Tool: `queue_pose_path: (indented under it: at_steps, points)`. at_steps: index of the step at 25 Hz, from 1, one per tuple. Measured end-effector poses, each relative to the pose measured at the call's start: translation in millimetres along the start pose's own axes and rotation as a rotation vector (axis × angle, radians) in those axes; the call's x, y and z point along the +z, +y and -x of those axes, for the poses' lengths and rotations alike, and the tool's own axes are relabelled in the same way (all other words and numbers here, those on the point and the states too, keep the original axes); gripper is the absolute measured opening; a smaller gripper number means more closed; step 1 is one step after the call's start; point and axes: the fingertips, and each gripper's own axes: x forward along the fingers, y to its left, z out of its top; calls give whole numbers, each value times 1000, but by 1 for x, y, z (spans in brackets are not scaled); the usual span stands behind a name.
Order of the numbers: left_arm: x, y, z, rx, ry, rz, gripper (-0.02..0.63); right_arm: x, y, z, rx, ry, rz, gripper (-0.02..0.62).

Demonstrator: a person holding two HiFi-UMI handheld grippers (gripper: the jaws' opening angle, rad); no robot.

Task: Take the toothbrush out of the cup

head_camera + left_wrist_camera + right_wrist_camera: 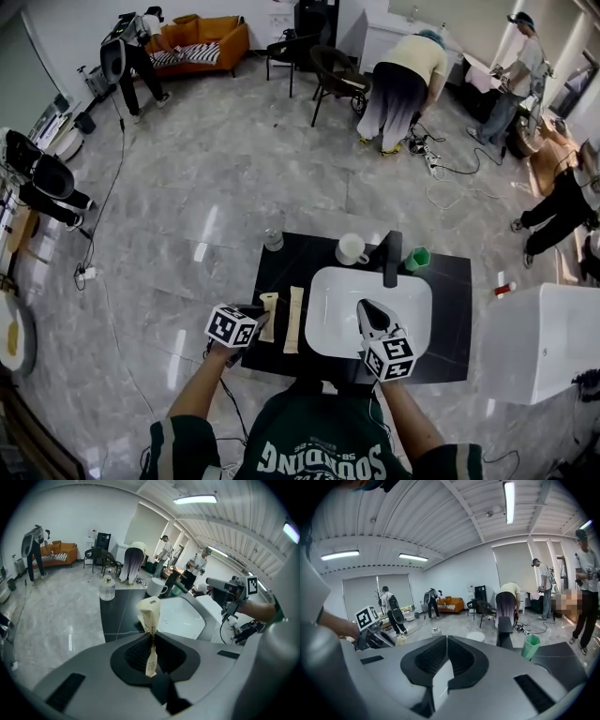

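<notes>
My left gripper [255, 317] [151, 637] is shut on a flat cream-coloured packet [149, 609] [269, 307]; its wider end sticks up past the jaws, just above the black table's left part. A second cream packet [293, 319] lies flat beside it. The right gripper [368, 309] [445, 639] hovers over the white sink basin [323, 300], shut with nothing between its jaws. A green cup [417, 259] [530, 646] and a white mug [352, 249] [156, 587] stand at the back of the table. I cannot make out a toothbrush in either.
A black faucet [393, 258] [504, 630] rises behind the basin. A small glass jar [273, 239] [107, 588] stands at the table's back left corner. A white cabinet [544, 342] stands to the right. Several people work farther off on the tiled floor.
</notes>
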Motion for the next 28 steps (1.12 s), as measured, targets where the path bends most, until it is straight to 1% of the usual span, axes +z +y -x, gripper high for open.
queue_pose_path:
  at_steps: [3,6,9,19,28]
  points:
    - [-15,9,-2,15,38,21,37,-1,0,1,1,3,-3,41]
    - [-19,16,-7,13,42,47,35,-1,0,0,-1,4,-5,41]
    - [-22,22,-13,20,60,55,35,-2,-2,0,-4,7,-8,41]
    - [-30,47,-52,69,105,116,35,-6,-13,3,-19,18,-6,41]
    - [-40,62,-70,119,127,152,34,-9,-21,9,-40,27,-12,41]
